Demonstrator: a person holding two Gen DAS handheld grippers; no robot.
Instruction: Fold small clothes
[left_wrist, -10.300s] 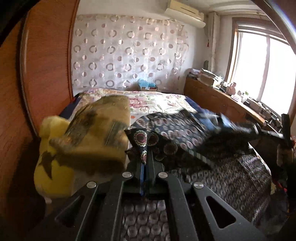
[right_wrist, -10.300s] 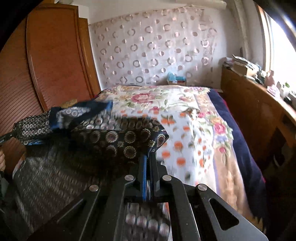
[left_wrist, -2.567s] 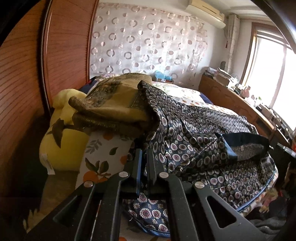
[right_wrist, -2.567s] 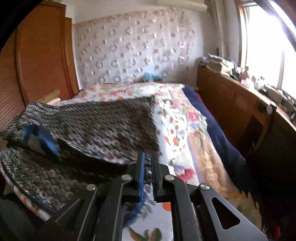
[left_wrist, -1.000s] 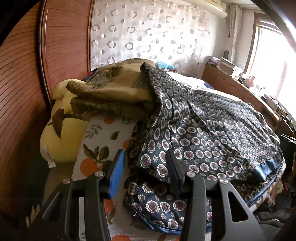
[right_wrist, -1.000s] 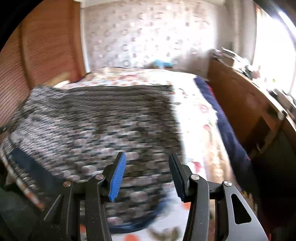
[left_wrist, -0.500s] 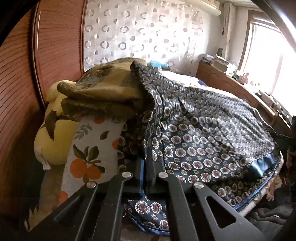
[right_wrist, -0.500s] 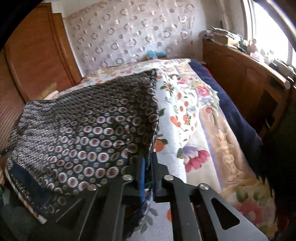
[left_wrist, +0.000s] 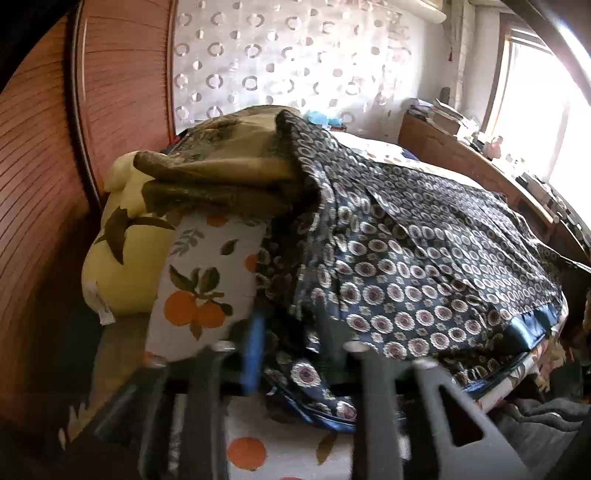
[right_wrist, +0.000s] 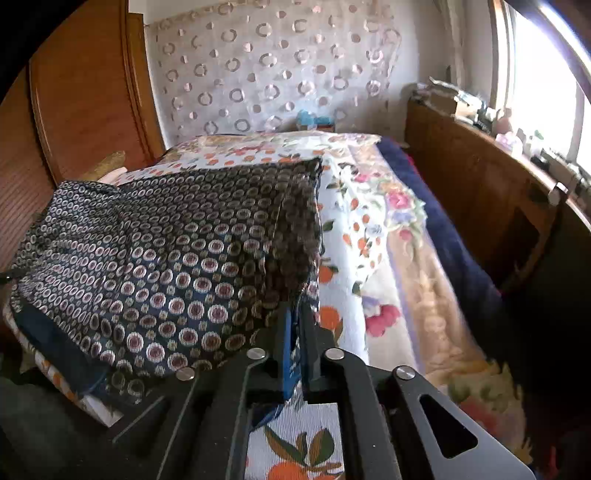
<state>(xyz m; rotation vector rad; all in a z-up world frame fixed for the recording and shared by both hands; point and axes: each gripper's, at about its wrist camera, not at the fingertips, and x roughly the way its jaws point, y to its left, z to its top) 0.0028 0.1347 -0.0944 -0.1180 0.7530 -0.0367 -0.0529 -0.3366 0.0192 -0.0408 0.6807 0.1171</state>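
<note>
Two grippers worked the near edge of the bed (right_wrist: 373, 229). The right gripper (right_wrist: 295, 325) was clamped narrow on a corner of the dark patterned garment (right_wrist: 177, 251), which lay spread over the floral sheet. The left gripper (left_wrist: 291, 332) was blurred, its jaws opening with the garment's (left_wrist: 424, 258) near edge between them. Beyond, the cloth draped over a folded olive blanket (left_wrist: 221, 166) beside a yellow pillow (left_wrist: 122, 266), against the wooden headboard (left_wrist: 122, 81).

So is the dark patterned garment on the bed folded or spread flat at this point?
Partly folded: the patterned garment shows a layer doubled over on top, its edge pinched in the right gripper. It isn't a compact fold yet.
</note>
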